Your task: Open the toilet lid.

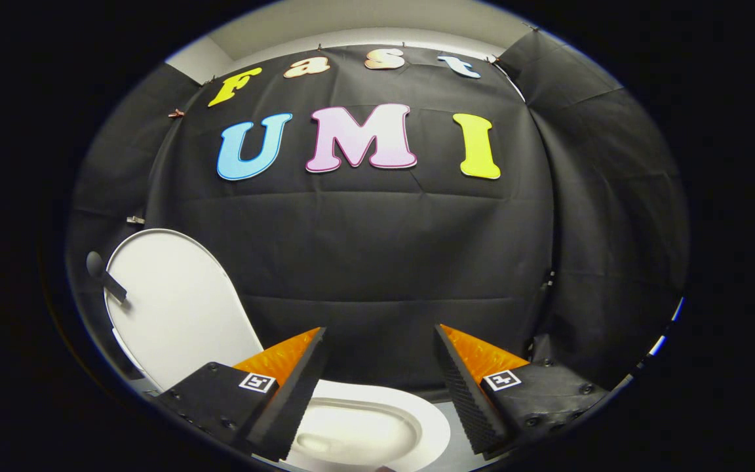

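- Your gripper: fingers spread wide, nothing between them, touching nothing.
- Lid: already up, standing near upright, off to the left beyond your left finger.
- Bowl: open, white, sits below and between the fingers.
- Small dark handle at lid's left edge.
- Black cloth wall behind.

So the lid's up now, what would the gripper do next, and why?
Probably just back away. The toilet lid already stands raised beside the open bowl, and the gripper is open with nothing between its fingers, so nothing seems left to lift.
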